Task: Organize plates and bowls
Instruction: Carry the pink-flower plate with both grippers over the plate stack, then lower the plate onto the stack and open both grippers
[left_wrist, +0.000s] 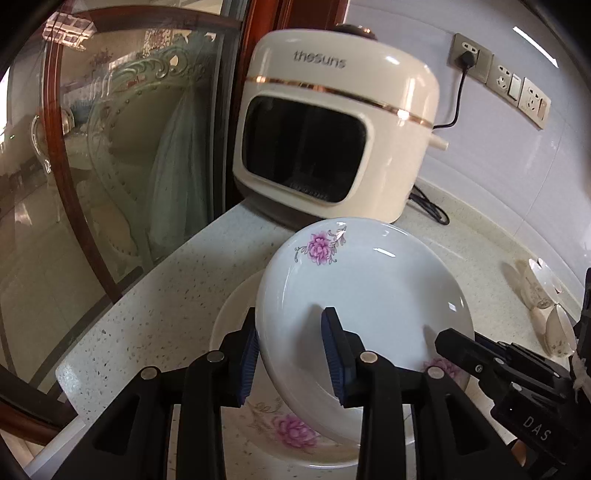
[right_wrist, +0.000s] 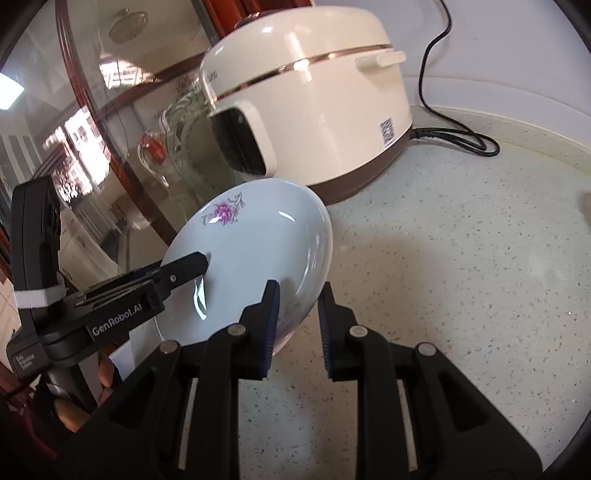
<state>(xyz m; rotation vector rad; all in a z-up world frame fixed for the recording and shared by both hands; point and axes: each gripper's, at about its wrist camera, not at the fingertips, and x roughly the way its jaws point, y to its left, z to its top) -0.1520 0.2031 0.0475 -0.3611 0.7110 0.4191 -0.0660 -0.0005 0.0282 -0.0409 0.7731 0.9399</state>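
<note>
A white plate (left_wrist: 369, 280) with pink flowers is held tilted above the counter; it also shows in the right wrist view (right_wrist: 258, 251). My left gripper (left_wrist: 291, 350) is shut on its near rim, one finger inside and one outside. My right gripper (right_wrist: 295, 317) is shut on the opposite rim and shows at the right of the left wrist view (left_wrist: 458, 347). Under the held plate, a second flowered plate (left_wrist: 269, 417) lies flat on the speckled counter (left_wrist: 155, 317).
A cream appliance (left_wrist: 332, 129) marked "thesuns" stands at the back, also in the right wrist view (right_wrist: 314, 103), its black cord (right_wrist: 454, 136) lying on the counter. Glass door panels (left_wrist: 110, 147) rise left of the counter edge. Small ceramic pieces (left_wrist: 546, 306) lie at the right.
</note>
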